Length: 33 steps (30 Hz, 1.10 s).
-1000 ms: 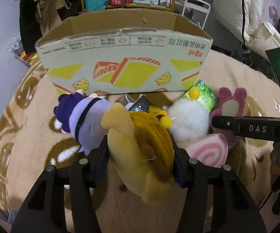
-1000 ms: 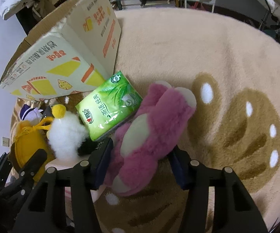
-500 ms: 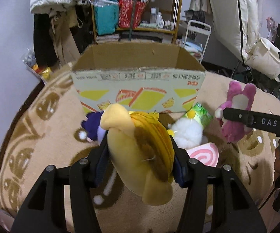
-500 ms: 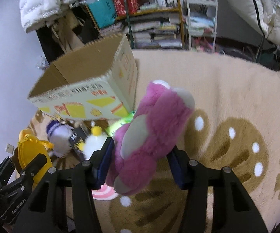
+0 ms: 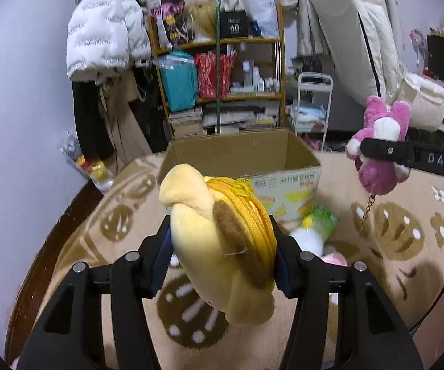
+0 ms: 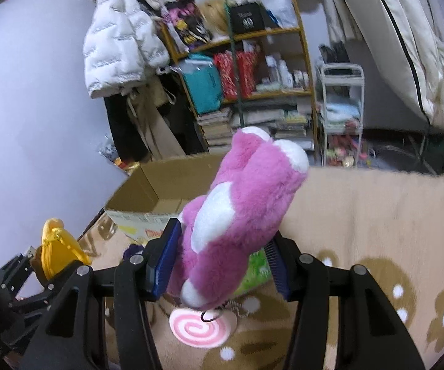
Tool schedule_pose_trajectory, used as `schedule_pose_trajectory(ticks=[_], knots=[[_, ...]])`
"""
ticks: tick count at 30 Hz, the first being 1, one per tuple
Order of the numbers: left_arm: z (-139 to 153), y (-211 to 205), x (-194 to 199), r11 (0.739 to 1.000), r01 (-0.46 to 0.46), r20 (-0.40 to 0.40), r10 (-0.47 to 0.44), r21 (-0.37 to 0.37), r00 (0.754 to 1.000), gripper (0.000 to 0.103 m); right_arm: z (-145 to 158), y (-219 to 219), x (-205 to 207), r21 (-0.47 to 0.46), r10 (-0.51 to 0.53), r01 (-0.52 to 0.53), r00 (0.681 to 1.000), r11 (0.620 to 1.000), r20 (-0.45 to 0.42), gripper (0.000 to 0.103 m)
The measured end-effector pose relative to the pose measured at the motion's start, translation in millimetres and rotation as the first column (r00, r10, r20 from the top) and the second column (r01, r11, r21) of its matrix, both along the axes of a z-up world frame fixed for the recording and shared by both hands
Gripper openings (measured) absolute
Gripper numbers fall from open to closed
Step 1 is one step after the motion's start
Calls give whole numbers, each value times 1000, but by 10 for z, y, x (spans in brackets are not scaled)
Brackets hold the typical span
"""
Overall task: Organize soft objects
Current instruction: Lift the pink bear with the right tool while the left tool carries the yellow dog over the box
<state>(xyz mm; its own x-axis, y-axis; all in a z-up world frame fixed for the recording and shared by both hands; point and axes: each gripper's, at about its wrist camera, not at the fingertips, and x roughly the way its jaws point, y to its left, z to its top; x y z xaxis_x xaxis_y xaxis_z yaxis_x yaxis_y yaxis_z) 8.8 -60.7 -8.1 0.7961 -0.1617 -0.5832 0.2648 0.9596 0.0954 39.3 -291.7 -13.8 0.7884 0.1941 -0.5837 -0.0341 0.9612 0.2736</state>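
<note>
My left gripper (image 5: 222, 256) is shut on a yellow plush pouch (image 5: 219, 246) with a zipper, held up above the rug. My right gripper (image 6: 222, 259) is shut on a pink plush bear (image 6: 237, 212), which hangs with a small chain below it. The left wrist view shows that bear (image 5: 379, 148) at the right, level with the open cardboard box (image 5: 240, 160). In the right wrist view the box (image 6: 160, 191) lies ahead and to the left, and the yellow pouch (image 6: 58, 249) shows at the far left in the other gripper.
On the beige patterned rug (image 6: 376, 215) lie a pink swirl cushion (image 6: 203, 328), a green tissue pack (image 5: 322, 220), a white fluffy toy (image 5: 310, 239) and a purple plush (image 6: 132, 249). Behind the box stand a cluttered shelf (image 5: 222, 86), a white cart (image 6: 340, 114) and hanging coats.
Both grippers have risen off the rug with their toys and tilted upward. The box's open inside and the shelf behind it have come into view, and the floor toys have dropped lower.
</note>
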Motion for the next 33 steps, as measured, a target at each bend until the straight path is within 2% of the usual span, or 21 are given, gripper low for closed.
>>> schedule_pose_trajectory(ticks=[7, 11, 19, 26, 33], knots=[[395, 8, 124, 1000, 19, 117, -17, -16, 993, 54, 316, 103, 171, -73, 28, -20, 995, 997, 99, 57], [588, -25, 299, 1000, 27, 184, -27, 6, 983, 54, 468, 157, 312, -118, 45, -29, 989, 993, 143, 57], [846, -114, 729, 1000, 21, 256, -17, -13, 967, 55, 626, 265, 680, -198, 55, -12, 976, 980, 212, 57], [727, -156, 940, 1000, 16, 289, -11, -14, 957, 55, 494, 271, 909, -176, 57, -20, 977, 984, 204, 57], [433, -86, 1141, 999, 6, 235, 2, -31, 972, 55, 223, 274, 1055, -149, 63, -38, 983, 988, 172, 57]])
